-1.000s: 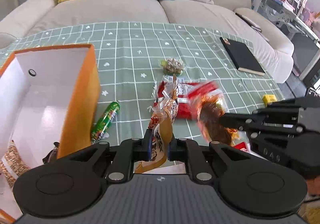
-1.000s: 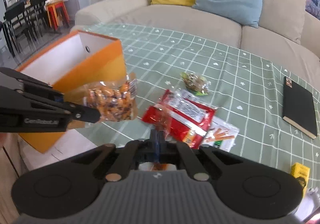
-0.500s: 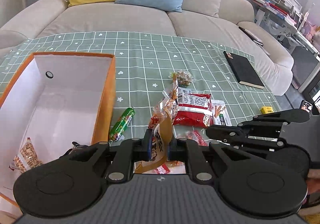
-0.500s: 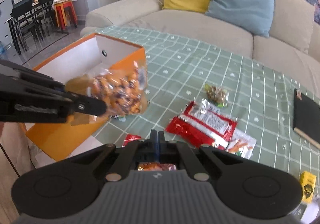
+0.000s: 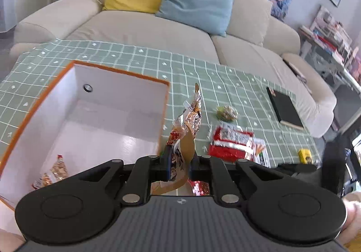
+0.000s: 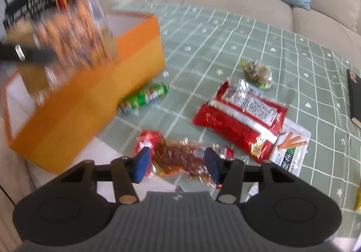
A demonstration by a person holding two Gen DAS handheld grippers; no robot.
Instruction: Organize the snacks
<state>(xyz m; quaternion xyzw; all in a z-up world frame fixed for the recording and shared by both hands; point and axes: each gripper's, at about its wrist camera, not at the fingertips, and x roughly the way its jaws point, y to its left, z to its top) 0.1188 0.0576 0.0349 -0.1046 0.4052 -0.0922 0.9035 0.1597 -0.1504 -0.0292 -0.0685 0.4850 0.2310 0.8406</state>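
In the left wrist view, the left claw (image 5: 178, 165) sits at lower centre, clamped on a clear bag of nuts (image 5: 183, 137) that stands up between its pads, its crinkled top reaching toward mid-frame. To the left lies the orange box (image 5: 165, 103), open, white inside, with two small snack packets (image 5: 53, 174) in its lower left corner.

In the right wrist view, the right claw (image 6: 177, 165) is at lower centre with its jaws opening; a clear packet of reddish-brown snacks (image 6: 180, 159) lies on the counter (image 6: 225, 37) between the blue pads (image 6: 141, 164), which do not press on it. A red packet (image 6: 239, 116) lies right of centre, overlapping a white packet printed with orange sticks (image 6: 291, 148). A green tube-shaped snack (image 6: 144, 98) lies just beside the box's wall, and a small green-edged packet (image 6: 257, 71) sits above the red one. The nut bag appears blurred at upper left, over the box.
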